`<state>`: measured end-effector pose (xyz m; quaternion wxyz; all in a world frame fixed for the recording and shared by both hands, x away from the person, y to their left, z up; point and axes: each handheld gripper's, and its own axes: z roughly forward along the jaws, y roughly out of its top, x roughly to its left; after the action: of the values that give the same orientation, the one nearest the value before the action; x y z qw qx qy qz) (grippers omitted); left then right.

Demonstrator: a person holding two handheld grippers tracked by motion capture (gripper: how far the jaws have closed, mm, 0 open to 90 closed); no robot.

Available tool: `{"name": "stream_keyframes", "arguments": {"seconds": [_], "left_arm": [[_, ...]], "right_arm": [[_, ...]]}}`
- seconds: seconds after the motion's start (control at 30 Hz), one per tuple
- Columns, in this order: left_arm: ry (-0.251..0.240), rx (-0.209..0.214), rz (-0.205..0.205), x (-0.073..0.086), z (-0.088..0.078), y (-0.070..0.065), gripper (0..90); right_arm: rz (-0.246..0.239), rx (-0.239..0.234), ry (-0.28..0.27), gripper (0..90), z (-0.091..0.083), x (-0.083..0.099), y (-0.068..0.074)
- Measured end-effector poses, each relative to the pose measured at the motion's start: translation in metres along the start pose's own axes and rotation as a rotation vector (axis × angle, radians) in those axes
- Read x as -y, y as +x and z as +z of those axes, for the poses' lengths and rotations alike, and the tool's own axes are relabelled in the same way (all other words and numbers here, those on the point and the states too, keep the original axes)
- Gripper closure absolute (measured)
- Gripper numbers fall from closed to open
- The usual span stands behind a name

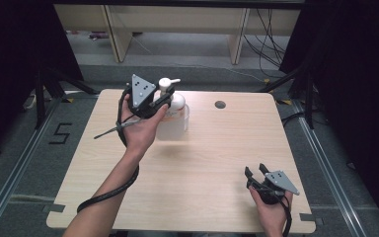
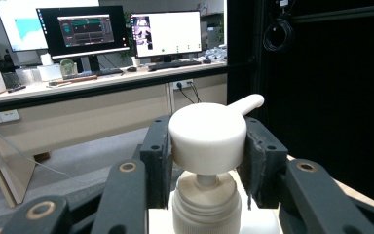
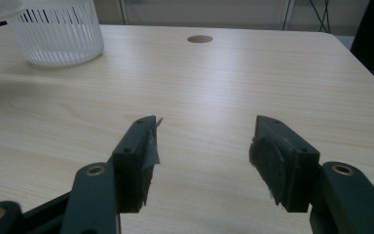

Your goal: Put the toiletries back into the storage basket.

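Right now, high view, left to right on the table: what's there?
Left gripper → pump bottle it is clamped on → table hole → right gripper, open, near the front edge.

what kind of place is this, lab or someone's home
Most likely a lab or office recording space, not a home: black curtains flank the table, floor rails run beside it, and monitors sit on a desk behind.
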<state>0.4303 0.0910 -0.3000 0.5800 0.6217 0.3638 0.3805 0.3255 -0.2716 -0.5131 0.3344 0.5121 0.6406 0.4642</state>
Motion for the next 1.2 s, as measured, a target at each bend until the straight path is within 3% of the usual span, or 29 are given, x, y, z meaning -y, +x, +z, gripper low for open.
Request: {"name": "stream_keyframes", "arguments": {"seconds": [0.13,0.23,0.73,0.8,1.2], "left_arm": [[-0.005,-0.002,0.001,-0.003,0.002,0.001,59.1],[-0.009,-0.005,0.002,-0.005,0.003,0.002,59.1],[-0.022,-0.014,0.004,-0.014,0.005,0.004,59.1],[-0.022,-0.015,0.008,-0.016,0.006,0.005,59.1],[-0.032,-0.015,0.009,-0.02,0.012,0.007,59.1]], "right_arm": [[-0.019,0.019,0.004,42.8,-0.001,-0.001,-0.001],[0.029,0.003,-0.005,42.8,0.001,0.001,0.003],[0.021,0.012,-0.002,42.7,0.0,0.001,0.003],[0.041,0.007,0.006,42.7,0.0,0.0,0.004],[0.018,0.015,-0.001,42.7,0.0,0.0,0.003]]}}
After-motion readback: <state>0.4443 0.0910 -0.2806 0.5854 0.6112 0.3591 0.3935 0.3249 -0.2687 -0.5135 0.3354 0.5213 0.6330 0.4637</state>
